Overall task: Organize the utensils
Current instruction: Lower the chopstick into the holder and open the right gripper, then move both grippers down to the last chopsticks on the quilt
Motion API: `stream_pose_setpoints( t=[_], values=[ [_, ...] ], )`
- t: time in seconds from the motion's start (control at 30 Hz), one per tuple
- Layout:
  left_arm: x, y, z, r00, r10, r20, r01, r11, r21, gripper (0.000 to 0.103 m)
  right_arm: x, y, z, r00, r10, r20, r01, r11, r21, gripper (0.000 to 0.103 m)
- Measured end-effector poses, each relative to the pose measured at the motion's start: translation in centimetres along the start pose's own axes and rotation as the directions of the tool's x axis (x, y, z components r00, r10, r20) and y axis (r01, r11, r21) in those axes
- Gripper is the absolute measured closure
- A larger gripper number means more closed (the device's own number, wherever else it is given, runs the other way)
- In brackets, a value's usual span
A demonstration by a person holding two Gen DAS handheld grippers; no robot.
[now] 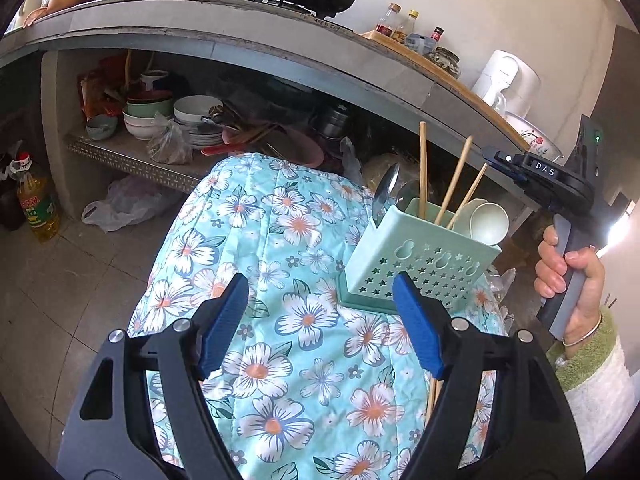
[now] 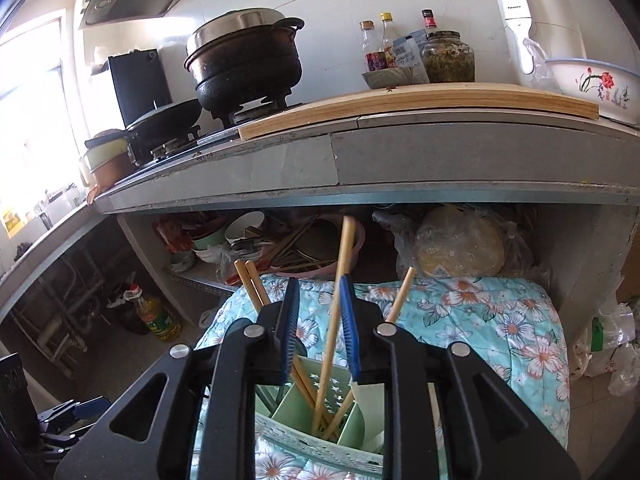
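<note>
Now your right tool [image 2: 320, 316] stands over the green holder [image 2: 316, 412], its pads parted a little around one chopstick [image 2: 340, 280] without pressing it, I think so that the stick can drop into the middle compartment. Two more chopsticks lean at the tool's left and one at its right. Your left tool [image 1: 320, 320] is wide apart and empty; the holder [image 1: 420, 256], on the flowered cloth [image 1: 280, 240], sits just beyond its right pad, in the frame's right-center.

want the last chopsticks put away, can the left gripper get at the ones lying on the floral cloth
Probably yes: the left gripper is open, and the chopsticks lie uncovered on the cloth just beside its right finger, partly hidden behind it.
</note>
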State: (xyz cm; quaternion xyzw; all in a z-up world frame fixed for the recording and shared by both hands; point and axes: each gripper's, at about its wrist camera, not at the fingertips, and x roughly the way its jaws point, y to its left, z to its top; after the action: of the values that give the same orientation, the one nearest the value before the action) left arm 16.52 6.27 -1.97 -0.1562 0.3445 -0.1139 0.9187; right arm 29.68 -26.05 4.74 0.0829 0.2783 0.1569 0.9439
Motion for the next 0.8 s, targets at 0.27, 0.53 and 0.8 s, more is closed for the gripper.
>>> stream_pose_setpoints(
  t=[0.27,0.53,0.8],
  values=[
    [0.2,-0.7,-0.4,1.0,-0.012,-0.003,0.012,1.0,0.014,0.032,-0.4,-0.7,-0.5,1.0,0.011,-0.019,-0.011,1.0,0.013,0.08],
    [0.7,-0.8,-1.7,0.999,-0.014,-0.035,0.016,0.999,0.044,0.03,-5.6,-2.4,-3.5,0.992,0.12,-0.028,-0.116,0.985,0.129,0.072],
    [2.9,-0.8,-5.0,0.989,-0.033,-0.147,0.041,0.998,0.053,0.029,-6.0,-6.4,-14.7,0.923,0.263,-0.28,-0.136,0.906,0.401,0.067]
  ],
)
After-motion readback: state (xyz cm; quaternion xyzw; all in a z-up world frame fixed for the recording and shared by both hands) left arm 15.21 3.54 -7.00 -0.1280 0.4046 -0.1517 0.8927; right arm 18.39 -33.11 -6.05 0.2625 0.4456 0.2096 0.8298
